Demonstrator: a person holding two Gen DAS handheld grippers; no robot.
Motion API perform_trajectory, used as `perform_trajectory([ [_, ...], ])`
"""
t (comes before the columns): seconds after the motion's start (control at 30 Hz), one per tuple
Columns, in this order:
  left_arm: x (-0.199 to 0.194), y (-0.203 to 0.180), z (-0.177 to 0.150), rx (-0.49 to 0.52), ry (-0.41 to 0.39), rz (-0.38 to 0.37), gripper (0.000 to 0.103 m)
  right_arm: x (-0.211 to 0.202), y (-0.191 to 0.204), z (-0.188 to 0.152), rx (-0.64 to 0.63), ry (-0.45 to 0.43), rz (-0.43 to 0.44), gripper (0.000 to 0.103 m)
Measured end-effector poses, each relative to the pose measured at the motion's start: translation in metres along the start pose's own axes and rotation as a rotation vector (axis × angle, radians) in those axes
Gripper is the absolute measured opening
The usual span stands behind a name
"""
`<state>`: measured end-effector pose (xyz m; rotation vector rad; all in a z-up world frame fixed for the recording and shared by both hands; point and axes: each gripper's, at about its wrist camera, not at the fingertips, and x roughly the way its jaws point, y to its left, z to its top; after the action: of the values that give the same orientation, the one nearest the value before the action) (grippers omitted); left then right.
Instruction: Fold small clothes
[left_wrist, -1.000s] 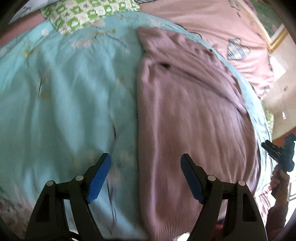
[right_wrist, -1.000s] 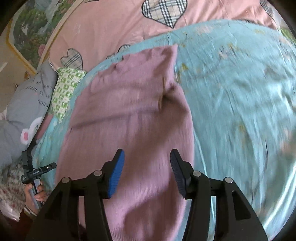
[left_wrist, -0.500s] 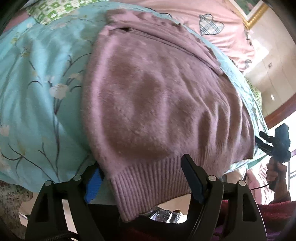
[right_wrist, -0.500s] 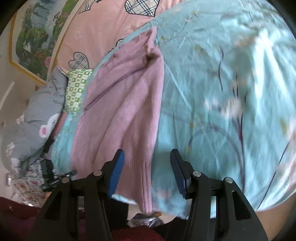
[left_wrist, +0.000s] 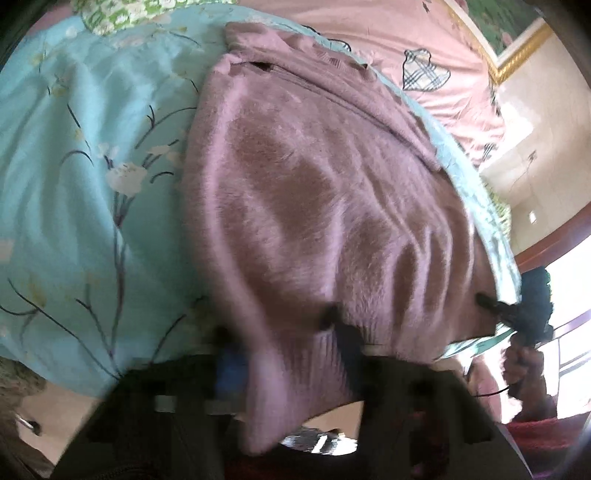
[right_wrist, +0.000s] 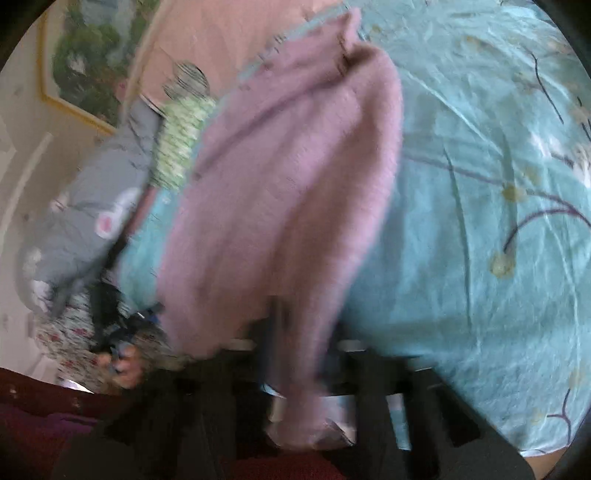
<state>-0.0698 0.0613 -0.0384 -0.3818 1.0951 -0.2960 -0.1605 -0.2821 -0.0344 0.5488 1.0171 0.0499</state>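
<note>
Where the mauve knit sweater (left_wrist: 325, 206) lies spread on the turquoise floral bedspread (left_wrist: 74, 192), its ribbed hem hangs over the near edge of the bed, and both tools meet it there. From the left wrist view the left gripper (left_wrist: 291, 354) is badly smeared by blur: a blue pad shows at one side of the hem corner and a dark finger at the other, the ribbing between them, so it looks closed down on the sweater (though how tight, I cannot tell). The right wrist view shows the right gripper (right_wrist: 295, 339) with the sweater's other hem corner draped between its dark fingers; blur hides whether they pinch it. Only the left view catches the right tool from outside, at the far hem edge; only the right view shows the grey cartoon-print pillow (right_wrist: 88, 206) and the green checked cloth (right_wrist: 181, 144). A pink quilt with plaid hearts (left_wrist: 406, 40) lies beyond the sweater, with a gold-framed picture (right_wrist: 85, 62) above.
</note>
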Motion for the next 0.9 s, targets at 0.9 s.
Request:
perform_trajectory([
  [0.9, -0.070, -0.027, 0.090, 0.084, -0.276, -0.200, 0.005, -0.056, 0.023, 0.072, -0.054, -0.255, 0.227, 0.007],
])
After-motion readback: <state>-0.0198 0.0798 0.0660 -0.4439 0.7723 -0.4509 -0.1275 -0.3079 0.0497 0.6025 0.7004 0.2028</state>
